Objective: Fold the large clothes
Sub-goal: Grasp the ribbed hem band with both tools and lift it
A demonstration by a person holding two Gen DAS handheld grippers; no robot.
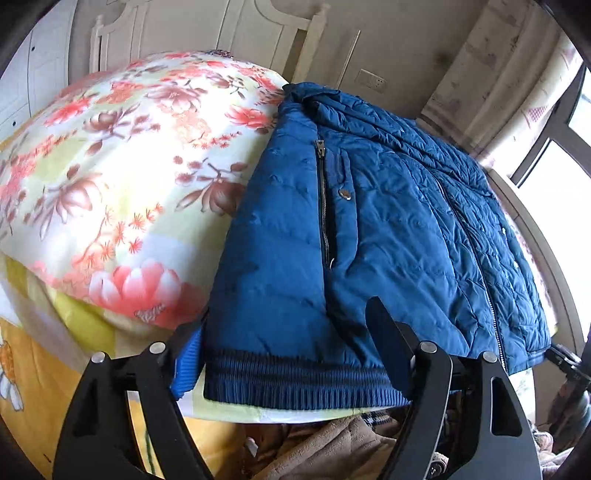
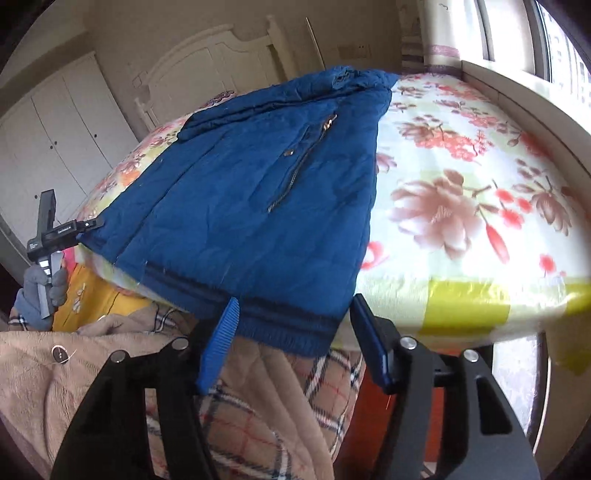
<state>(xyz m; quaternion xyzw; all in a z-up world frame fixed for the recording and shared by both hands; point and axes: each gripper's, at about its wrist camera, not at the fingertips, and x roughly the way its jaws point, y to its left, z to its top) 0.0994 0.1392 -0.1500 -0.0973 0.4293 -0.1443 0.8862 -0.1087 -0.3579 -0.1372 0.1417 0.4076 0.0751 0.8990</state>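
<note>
While one jacket lies flat, left gripper, right gripper gape, straddling hem.

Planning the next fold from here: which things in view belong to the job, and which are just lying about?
In the job:
blue jacket, flat on the floral bedspread
left gripper, open at the ribbed hem
right gripper, open at the hem

Lying about:
tan plaid-lined garment below the bed edge
headboard
window
</note>
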